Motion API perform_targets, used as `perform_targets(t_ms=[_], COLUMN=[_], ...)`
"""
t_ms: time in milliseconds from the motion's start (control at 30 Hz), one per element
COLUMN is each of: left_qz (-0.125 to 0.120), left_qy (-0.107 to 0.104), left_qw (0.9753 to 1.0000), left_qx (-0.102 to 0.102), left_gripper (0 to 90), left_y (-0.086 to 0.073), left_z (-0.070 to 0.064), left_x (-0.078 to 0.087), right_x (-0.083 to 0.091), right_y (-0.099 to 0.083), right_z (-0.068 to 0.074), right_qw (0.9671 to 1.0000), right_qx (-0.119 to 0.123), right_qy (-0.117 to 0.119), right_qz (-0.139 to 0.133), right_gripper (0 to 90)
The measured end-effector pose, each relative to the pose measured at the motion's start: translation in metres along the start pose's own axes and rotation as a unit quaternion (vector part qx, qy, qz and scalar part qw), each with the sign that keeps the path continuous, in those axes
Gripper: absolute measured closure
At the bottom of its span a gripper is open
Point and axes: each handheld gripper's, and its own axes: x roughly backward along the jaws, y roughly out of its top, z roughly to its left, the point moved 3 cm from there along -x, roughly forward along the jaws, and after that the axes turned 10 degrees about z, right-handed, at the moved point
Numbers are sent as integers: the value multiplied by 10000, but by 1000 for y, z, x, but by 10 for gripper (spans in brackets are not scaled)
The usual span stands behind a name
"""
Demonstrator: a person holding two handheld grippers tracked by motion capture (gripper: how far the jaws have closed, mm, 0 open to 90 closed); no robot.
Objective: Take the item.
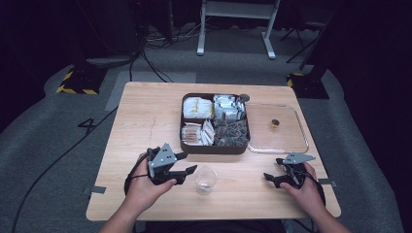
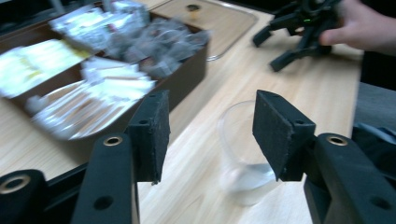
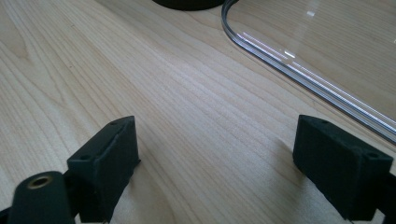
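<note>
bare table [image 1: 145,126] left; box [image 1: 214,146], lid [image 1: 286,145] block beyond cup [image 1: 205,180].

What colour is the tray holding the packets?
Dark brown tray, seen best in the high view.

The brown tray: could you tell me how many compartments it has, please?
4 in the brown tray: far-left holds yellow packets, far-right silver packets, near-left white sachets, near-right dark packets.

The box [image 1: 189,145] of packets sits mid-table [image 1: 145,111]. The clear lid [image 1: 291,141] lies just right of the box. The cup [image 1: 205,180] stands in front of the box, near the table's front edge.
</note>
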Motion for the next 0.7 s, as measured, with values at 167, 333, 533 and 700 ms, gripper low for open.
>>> perform_targets(t_ms=[167, 333, 533, 700], left_qz=[94, 263, 337, 375], left_qy=[227, 575, 812, 1125], left_qw=[9996, 9977, 9948, 9903], left_qx=[155, 250, 513, 722], left_gripper=[430, 365, 316, 270], left_y=[-10, -22, -36, -48], left_z=[11, 24, 40, 55], left_x=[8, 14, 20, 25], right_x=[0, 0, 0, 0], right_y=[0, 0, 0, 0], right_z=[0, 0, 0, 0], right_qw=[10000, 10000, 10000, 10000], right_qx=[0, 0, 0, 1], right_qy=[-2, -1, -2, -3], right_qz=[2, 2, 2, 1], right_gripper=[143, 143, 143, 142])
